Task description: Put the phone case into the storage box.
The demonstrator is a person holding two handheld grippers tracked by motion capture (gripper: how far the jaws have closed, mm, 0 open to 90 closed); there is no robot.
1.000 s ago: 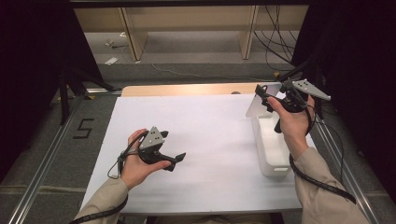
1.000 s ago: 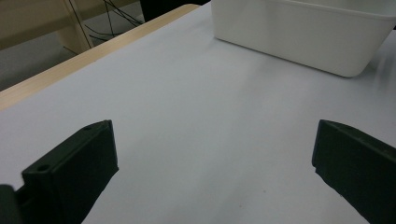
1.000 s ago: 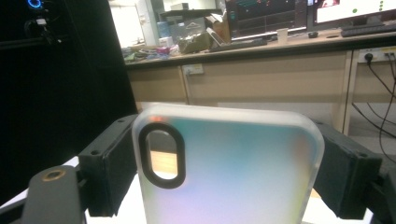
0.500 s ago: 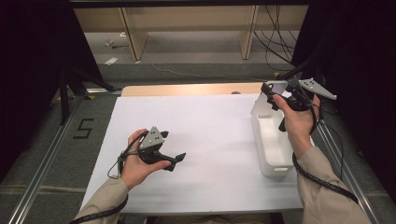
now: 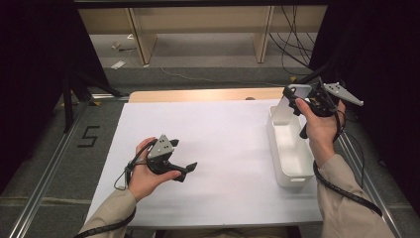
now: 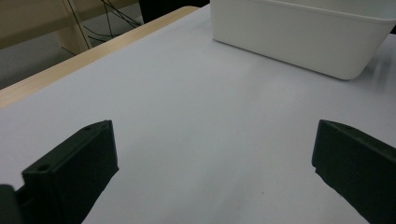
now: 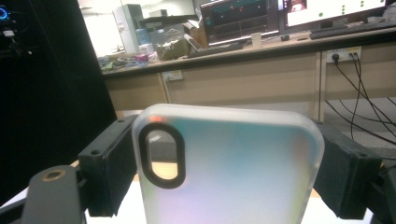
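Left gripper [image 5: 185, 171] jaws spread wide, nothing between them, low over the desk [image 5: 223, 144], well left of the white bin [image 5: 287, 148]. Right gripper [image 5: 293, 100] pinching a frosted phone case [image 7: 229, 168] by its side edges, held upright above the bin's far end.

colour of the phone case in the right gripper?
Frosted translucent white, with a black ring around the camera cutout. The phone case shows best in the right gripper view, clamped by the right gripper.

Frosted translucent plastic phone case [image 7: 229, 168] with glossy black camera ring, smooth white plastic bin [image 5: 287, 148] at right, matt white table sheet [image 5: 218, 148], pale wood far edge [image 5: 198, 95], matt black gripper jaws.
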